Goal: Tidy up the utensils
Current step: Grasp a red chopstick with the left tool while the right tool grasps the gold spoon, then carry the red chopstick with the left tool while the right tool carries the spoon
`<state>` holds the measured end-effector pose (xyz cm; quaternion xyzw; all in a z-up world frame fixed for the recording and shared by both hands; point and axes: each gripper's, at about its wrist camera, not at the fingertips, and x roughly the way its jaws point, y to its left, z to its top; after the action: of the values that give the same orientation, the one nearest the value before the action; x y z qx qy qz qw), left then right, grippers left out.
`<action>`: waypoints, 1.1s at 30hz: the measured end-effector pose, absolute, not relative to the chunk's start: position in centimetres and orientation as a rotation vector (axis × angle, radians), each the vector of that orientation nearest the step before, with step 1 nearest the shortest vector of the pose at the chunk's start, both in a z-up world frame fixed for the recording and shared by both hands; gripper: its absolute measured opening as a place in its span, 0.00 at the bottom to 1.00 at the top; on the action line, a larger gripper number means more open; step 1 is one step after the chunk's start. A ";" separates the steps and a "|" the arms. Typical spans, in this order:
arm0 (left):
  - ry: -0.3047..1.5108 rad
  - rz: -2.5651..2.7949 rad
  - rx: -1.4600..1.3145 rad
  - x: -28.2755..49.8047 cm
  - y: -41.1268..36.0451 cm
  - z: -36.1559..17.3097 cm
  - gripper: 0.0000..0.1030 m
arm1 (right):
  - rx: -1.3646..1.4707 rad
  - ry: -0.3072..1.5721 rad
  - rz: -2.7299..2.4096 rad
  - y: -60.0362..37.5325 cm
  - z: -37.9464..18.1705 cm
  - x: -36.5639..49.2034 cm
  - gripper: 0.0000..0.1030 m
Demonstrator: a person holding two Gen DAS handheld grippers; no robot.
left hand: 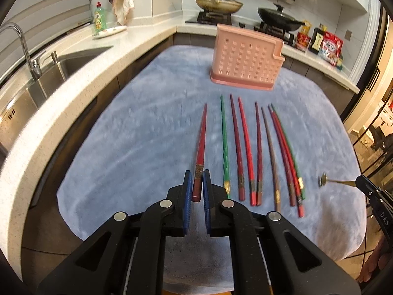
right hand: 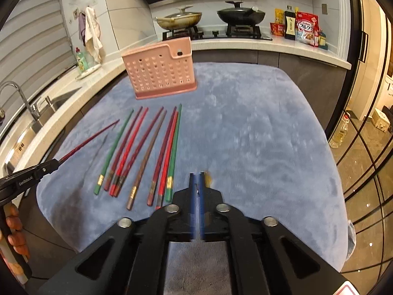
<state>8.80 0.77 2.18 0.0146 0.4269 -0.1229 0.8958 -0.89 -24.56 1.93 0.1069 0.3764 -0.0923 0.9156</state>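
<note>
My left gripper (left hand: pixel 197 179) is shut on the thick end of a red chopstick (left hand: pixel 202 142), held off the blue towel (left hand: pixel 135 135) with its tip pointing away. The right wrist view shows that gripper (right hand: pixel 55 164) and the chopstick (right hand: pixel 91 139) at the left. My right gripper (right hand: pixel 197 179) is shut on a small gold utensil (right hand: pixel 208 177). Its round head (left hand: pixel 323 180) sticks out of that gripper (left hand: pixel 361 180) at the right edge of the left wrist view. Several red, green and brown chopsticks (left hand: pixel 258 152) (right hand: pixel 145 152) lie side by side on the towel. A pink perforated holder (left hand: pixel 245 59) (right hand: pixel 159 71) stands behind them.
A steel sink (left hand: pixel 61 66) with a faucet (left hand: pixel 22 41) lies left of the towel-covered table. Behind the holder are a stove with two lidded pans (right hand: pixel 179 19), a green soap bottle (left hand: pixel 99 17) and food packets (right hand: pixel 304 28). Glass doors (right hand: pixel 363 147) close the right side.
</note>
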 end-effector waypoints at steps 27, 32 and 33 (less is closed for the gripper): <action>0.731 -0.263 0.009 14.3 0.3 12.0 0.07 | 0.291 0.654 -0.126 -27.7 8.9 4.8 0.02; 0.697 -0.275 -0.004 15.6 0.4 14.0 0.07 | 0.322 0.626 -0.116 -28.8 10.2 6.2 0.02; 0.690 -0.276 -0.005 15.9 0.4 14.4 0.07 | 0.330 0.621 -0.113 -28.9 10.4 6.4 0.02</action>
<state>15.89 0.36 14.39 -0.0025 0.3372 -0.1348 0.9317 6.39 -28.93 10.43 0.1614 0.3038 -0.0552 0.9373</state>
